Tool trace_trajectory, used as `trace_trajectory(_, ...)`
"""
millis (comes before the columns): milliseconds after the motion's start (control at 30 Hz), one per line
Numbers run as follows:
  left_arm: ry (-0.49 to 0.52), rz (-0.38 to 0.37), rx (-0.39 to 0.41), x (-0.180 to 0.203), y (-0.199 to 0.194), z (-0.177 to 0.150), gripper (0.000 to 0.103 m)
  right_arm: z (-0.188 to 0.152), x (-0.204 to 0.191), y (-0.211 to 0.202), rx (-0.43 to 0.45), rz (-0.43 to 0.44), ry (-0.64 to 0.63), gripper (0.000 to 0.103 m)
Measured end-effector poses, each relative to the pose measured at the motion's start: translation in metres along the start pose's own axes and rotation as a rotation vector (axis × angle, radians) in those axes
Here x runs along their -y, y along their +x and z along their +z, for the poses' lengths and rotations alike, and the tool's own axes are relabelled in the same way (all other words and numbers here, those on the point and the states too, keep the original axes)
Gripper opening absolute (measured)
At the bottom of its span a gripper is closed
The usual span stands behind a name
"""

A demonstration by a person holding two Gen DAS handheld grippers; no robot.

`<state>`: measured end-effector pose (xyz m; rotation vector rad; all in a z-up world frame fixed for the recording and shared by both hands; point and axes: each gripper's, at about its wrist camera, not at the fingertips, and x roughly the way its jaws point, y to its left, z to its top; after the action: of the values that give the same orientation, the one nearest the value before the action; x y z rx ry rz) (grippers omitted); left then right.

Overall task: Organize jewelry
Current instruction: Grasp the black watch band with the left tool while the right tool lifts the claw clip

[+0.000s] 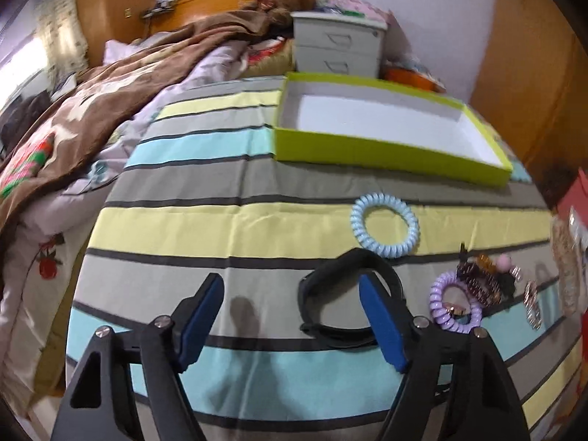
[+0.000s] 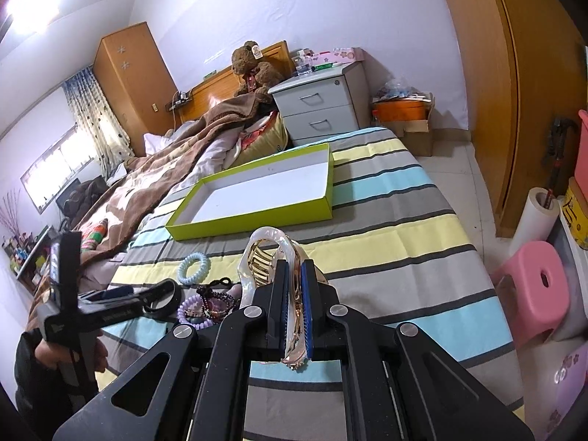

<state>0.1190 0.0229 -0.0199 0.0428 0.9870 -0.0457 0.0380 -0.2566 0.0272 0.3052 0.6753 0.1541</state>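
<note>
The right gripper [image 2: 293, 294] has its fingers pressed together on a large glossy hair claw clip [image 2: 268, 257], clear and rose-gold with gold teeth, held up above the striped bedsheet [image 2: 386, 228]. The left gripper [image 1: 292, 316] has its blue-padded fingers [image 1: 200, 316] spread wide and holds nothing; its right finger sits in front of a black band [image 1: 352, 294], a smooth loop lying on the sheet, and whether they touch cannot be told. Two coiled spiral hair ties lie on the bed: a pale blue one [image 1: 384, 228] alone on a yellow stripe, and a lilac one [image 1: 455, 305] just beside a cluster of small dark beaded and clip-like pieces [image 1: 485, 279], too blurred to count. One shallow rectangular cardboard box [image 1: 386, 147], lime green outside and white inside, rests open on the sheet beyond the jewelry. Behind it stand a grey two-drawer nightstand [image 2: 319, 106], a brown teddy bear [image 2: 253, 68] and a rumpled brown blanket [image 2: 176, 161]. A pink plastic stool [image 2: 533, 286] stands on the floor beside the bed.
</note>
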Motion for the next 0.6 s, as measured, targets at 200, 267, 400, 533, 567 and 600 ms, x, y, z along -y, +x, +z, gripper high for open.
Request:
trace_trajectory(200,0.040,-0.024,-0.028,0.010,0.011,0.003,0.068,0.002,0.002,0.002,-0.002,0.006,-0.001,0.007)
trace_trajectory(267,0.054,-0.031,-0.020,0.012,0.012,0.005,0.064,0.003,0.001,0.003,-0.004,0.006,-0.002,0.007)
trace_trajectory(400,0.083,-0.043,-0.013,0.017,0.011,0.007,0.049,0.003,0.001,0.006,-0.006,0.006,0.002,0.007)
trace_trajectory(533,0.093,-0.068,-0.012,0.022,0.009,0.007,0.034,0.003,0.002,0.007,-0.009,0.004,0.003,0.007)
trace_trajectory(567,0.092,-0.073,-0.012,0.022,0.009,0.007,0.032,0.003,0.001,0.007,-0.008,0.003,0.003,0.007)
trace_trajectory(600,0.088,-0.076,-0.011,0.022,0.008,0.007,0.031,0.004,0.001,0.007,-0.008,0.002,0.003,0.007)
